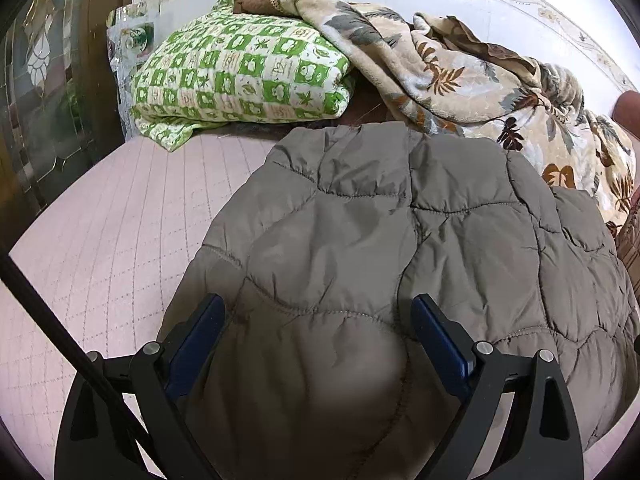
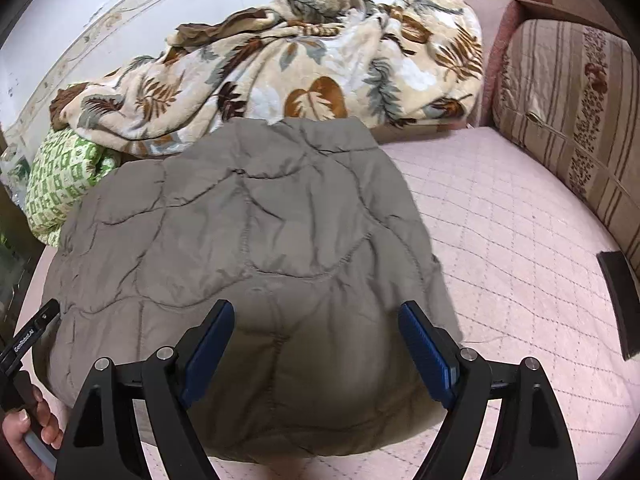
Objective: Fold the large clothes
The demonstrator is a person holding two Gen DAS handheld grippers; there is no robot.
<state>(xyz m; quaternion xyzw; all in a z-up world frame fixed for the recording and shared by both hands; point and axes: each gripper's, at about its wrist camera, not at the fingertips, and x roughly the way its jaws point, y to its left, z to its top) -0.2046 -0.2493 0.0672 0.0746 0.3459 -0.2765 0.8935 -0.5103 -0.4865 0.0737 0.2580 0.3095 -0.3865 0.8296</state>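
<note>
Quilted jacket [image 2: 248, 232] bulges between both grippers' spread jaws — unpinched.

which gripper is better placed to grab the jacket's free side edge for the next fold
Right, probably: the right gripper hangs open by the quilted jacket's bare edge; the left gripper sits over its middle.
</note>
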